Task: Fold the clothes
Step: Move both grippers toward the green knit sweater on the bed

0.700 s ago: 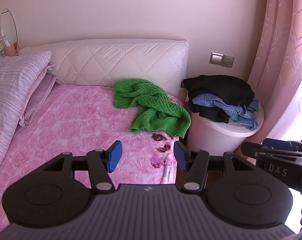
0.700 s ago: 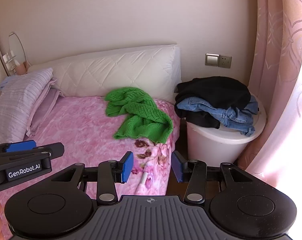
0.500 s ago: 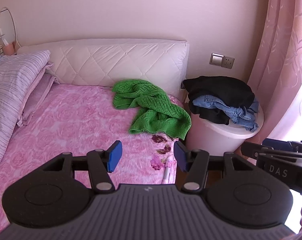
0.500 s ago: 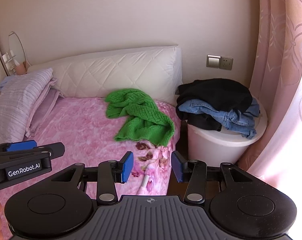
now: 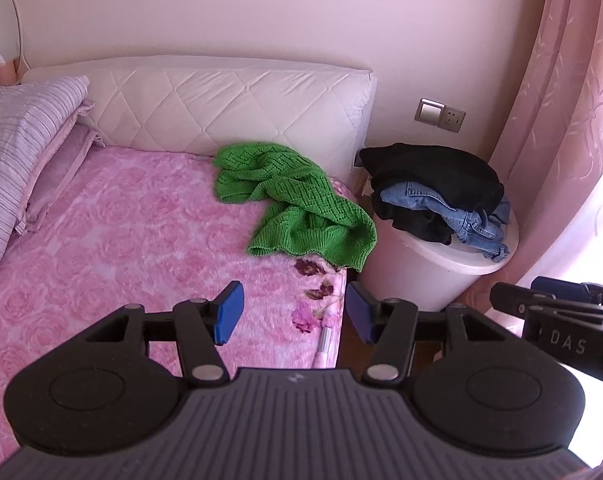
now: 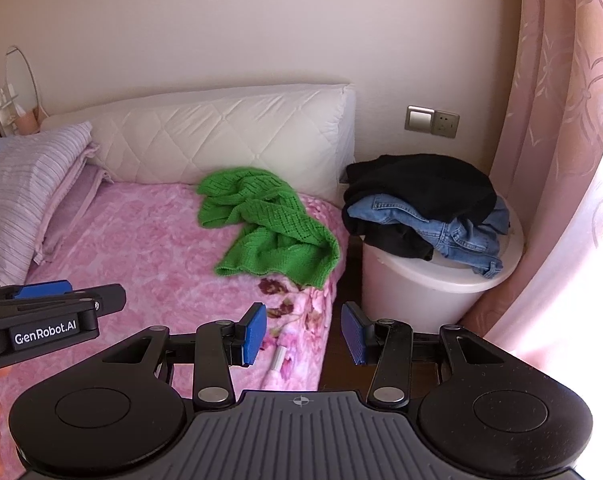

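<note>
Change since earlier: both views have drifted slightly; the green sweater (image 5: 297, 204) sits a little lower and further left in the right wrist view, and less of the striped pillow (image 5: 17, 128) shows in the left one.
Left gripper (image 5: 295, 312): jaws wide apart, holding nothing, hovering above the bed's right edge.
Right gripper (image 6: 304, 334): jaws wide apart, empty, over the gap between bed and white round table (image 6: 421, 284).
Green sweater: crumpled on the pink floral blanket (image 5: 121, 240), near the quilted headboard (image 5: 221, 108), its hem at the bed's right edge.
Black garment (image 6: 421, 184): heaped on the table.
Jeans (image 6: 441, 228): tucked within the black folds, one end hanging over the table rim.
Curtain (image 6: 561, 120): pink, right of the table.
</note>
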A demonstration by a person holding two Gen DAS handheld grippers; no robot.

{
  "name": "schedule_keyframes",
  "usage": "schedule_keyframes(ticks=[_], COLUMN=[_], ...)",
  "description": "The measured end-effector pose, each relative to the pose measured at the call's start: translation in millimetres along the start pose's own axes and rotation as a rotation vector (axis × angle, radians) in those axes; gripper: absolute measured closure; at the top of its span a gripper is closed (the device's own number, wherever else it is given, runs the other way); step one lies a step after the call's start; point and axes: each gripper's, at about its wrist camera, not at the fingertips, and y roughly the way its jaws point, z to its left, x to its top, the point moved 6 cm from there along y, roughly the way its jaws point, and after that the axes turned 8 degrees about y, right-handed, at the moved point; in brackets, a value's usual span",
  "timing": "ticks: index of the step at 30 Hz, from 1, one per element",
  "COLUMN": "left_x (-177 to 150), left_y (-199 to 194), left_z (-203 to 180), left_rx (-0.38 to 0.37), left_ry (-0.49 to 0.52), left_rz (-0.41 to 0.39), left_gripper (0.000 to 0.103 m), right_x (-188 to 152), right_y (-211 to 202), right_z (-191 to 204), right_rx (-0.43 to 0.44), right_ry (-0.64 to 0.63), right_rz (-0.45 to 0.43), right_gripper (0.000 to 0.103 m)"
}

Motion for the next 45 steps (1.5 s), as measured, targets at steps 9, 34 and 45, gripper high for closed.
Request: schedule_keyframes(ticks=[9, 34, 45], left_x=[-4, -10, -8], left_y=[4, 10, 22], left_z=[7, 21, 30], left_rx=[-0.001, -0.002, 0.009], left_ry=[-0.005, -0.039, -0.058], left_rz=[0.025, 0.042, 0.063], left_gripper=[0.05, 0.05, 0.05], right_x=[-2, 2, 5], right_y=[2, 11, 25], right_z=[8, 18, 24], right_rx=[-0.001, -0.01, -0.003], right_ry=[0.002, -0.014, -0.022], right_rz=[0.017, 0.037, 0.061], right_gripper=[0.057, 0.057, 0.057])
